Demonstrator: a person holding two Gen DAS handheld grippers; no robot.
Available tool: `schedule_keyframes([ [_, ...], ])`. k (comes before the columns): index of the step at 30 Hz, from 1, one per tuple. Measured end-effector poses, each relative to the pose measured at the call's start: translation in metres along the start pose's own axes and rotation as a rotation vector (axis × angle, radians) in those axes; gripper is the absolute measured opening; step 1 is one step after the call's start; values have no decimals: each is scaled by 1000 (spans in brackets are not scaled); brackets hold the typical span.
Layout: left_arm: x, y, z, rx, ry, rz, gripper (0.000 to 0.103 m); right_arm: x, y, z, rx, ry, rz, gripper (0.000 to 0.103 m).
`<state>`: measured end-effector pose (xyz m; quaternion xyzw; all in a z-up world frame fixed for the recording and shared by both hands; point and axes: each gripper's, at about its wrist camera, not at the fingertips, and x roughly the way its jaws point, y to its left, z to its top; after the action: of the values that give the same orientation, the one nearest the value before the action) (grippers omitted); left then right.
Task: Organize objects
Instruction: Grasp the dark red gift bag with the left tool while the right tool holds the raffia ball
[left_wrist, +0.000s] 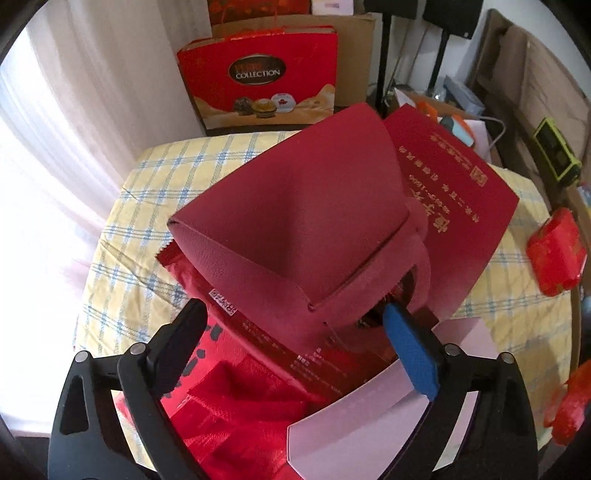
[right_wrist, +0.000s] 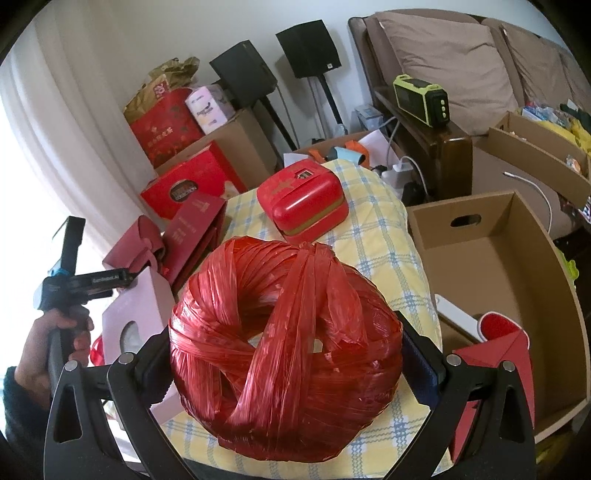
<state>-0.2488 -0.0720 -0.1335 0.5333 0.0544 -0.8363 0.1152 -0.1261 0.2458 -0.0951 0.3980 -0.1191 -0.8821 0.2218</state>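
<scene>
In the left wrist view my left gripper (left_wrist: 295, 343) is open, its fingers on either side of the near end of a dark red leather pouch (left_wrist: 295, 218) that lies on a red booklet with gold print (left_wrist: 458, 192) and a red packet (left_wrist: 258, 406). A pink box (left_wrist: 369, 424) sits below the right finger. In the right wrist view my right gripper (right_wrist: 288, 358) is shut on a big ball of red plastic twine (right_wrist: 284, 347), held over the checked cloth (right_wrist: 380, 251). The left gripper (right_wrist: 92, 282) and pouch (right_wrist: 136, 243) show at left.
A red tin (right_wrist: 303, 203) sits on the cloth beyond the ball. An open cardboard box (right_wrist: 498, 273) stands to the right with a white and red brush (right_wrist: 476, 321) inside. Red gift bags (left_wrist: 258, 77) and cartons stand behind the table. A sofa with a green radio (right_wrist: 421, 99) is at the far right.
</scene>
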Motion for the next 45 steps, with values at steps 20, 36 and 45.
schedule_keyframes([
  [20,-17,31,-3,-53,-93,-36,32,5,2,-1,-3,24,-5,102],
  [36,-62,62,-36,-96,-190,-208,21,3,10,0,-22,26,10,102],
  [45,-106,95,-50,-179,-294,-222,15,1,14,0,-31,29,16,102],
])
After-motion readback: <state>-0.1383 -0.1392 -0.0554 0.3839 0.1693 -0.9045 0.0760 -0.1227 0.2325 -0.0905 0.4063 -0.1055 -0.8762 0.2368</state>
